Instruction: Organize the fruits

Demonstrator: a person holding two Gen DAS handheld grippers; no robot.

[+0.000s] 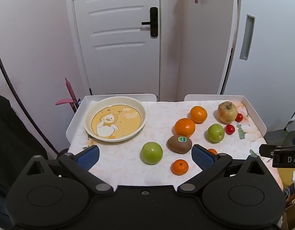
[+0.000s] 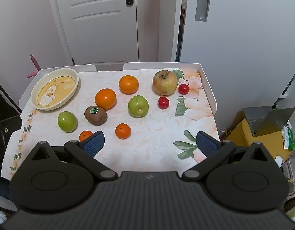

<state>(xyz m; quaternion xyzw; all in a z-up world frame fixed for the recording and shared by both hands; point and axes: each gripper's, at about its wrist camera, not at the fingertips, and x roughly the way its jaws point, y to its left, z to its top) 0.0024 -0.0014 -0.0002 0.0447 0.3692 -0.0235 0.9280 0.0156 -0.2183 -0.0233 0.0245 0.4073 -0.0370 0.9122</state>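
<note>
A cream plate [image 1: 89, 113] [image 2: 35, 91] with a yellow duck picture sits bare at the table's far left. Loose fruit lies to its right: two oranges [image 1: 184, 127] [image 2: 128, 84], a kiwi [image 1: 179, 144] [image 2: 95, 115], two green apples [image 1: 152, 152] [image 2: 138, 106], a yellowish apple [image 1: 227, 112] [image 2: 165, 82], two cherry tomatoes [image 1: 230, 129] [image 2: 163, 102] and two small tangerines [image 1: 179, 167] [image 2: 123, 131]. My left gripper [image 1: 145, 156] hovers open at the near edge, nothing between its blue pads. My right gripper [image 2: 150, 143] is open too, over the near right of the cloth.
The table [image 2: 206, 88] has a raised white rim and a floral cloth. A white door [image 1: 116, 38] stands behind it. Right of the table are a yellow box [image 2: 243, 134] and a grey laptop [image 2: 266, 118]. Part of the right gripper [image 1: 281, 155] shows at the left wrist view's right edge.
</note>
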